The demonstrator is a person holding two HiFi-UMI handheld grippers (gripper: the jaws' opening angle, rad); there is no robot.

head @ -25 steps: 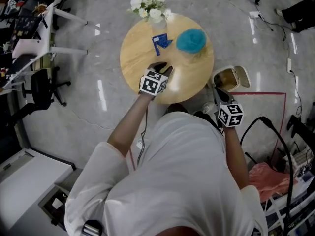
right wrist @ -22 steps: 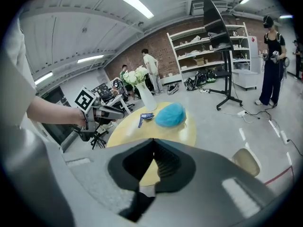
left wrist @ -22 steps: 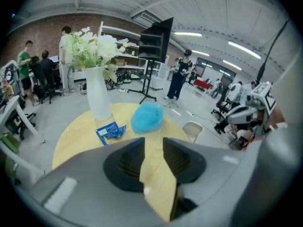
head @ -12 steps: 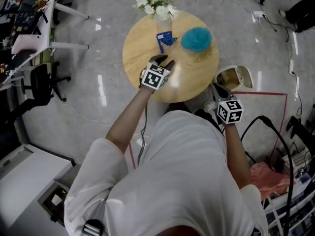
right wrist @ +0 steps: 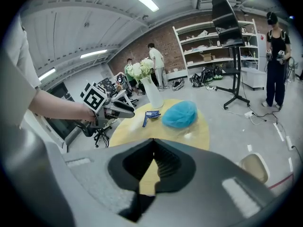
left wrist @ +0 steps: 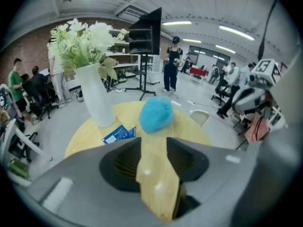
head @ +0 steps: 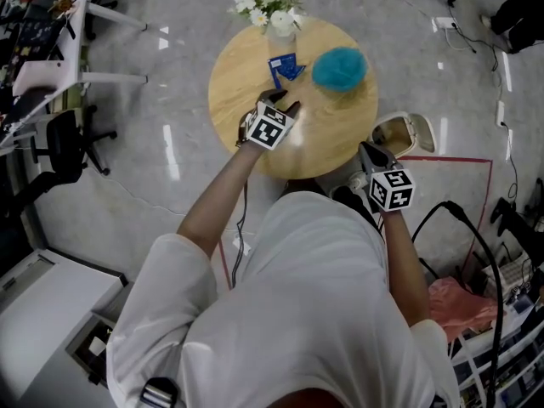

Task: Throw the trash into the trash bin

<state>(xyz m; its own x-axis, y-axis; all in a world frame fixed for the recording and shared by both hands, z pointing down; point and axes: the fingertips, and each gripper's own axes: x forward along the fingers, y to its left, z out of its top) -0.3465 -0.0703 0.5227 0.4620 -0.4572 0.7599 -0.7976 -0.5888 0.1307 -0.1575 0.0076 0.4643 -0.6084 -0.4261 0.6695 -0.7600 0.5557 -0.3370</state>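
Trash: the fluffy blue cap (head: pixel 340 68) and a blue wrapper (head: pixel 285 66) lie on the round table (head: pixel 238 83), toward its far side; neither is picked up yet
Left tongs: mine (head: pixel 283 104) hover over the table just short of the wrapper; the jaws have just been opening and stand spread, nothing between them; I judge that is to take in the trash
Right tongs: these (head: pixel 367 150) are pressed together and empty; held off the table's edge by the bin, out of the way
Bin: it (head: pixel 402 134) stands on the floor just beside the table, mouth open; what lies inside I cannot tell
Vase: it (head: pixel 276 19) holds white flowers; beside the wrapper
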